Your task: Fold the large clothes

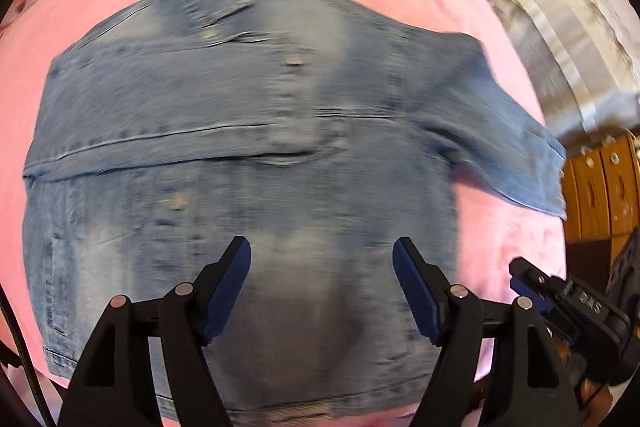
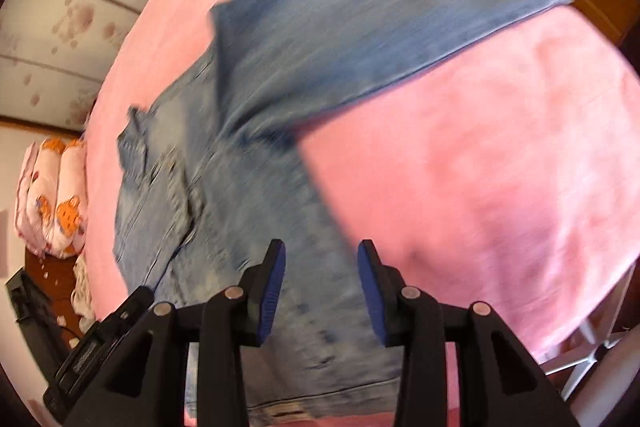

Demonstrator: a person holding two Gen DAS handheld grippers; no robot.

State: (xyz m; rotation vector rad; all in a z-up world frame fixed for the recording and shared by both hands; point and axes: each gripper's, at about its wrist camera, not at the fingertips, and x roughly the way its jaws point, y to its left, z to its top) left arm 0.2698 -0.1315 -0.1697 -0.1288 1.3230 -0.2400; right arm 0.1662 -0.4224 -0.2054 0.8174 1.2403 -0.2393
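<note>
My left gripper (image 1: 322,283) stands wide, my right gripper (image 2: 321,287) narrower, both empty above the jacket (image 1: 240,155), which lies front up on the pink sheet (image 1: 512,239). One sleeve (image 1: 144,143) is folded across the chest; the other sleeve (image 2: 380,23) still sticks out, so I judge the folding barely begun. The left view shows the collar and folded sleeve; the right shows the pillows (image 2: 56,199) beyond.
</note>
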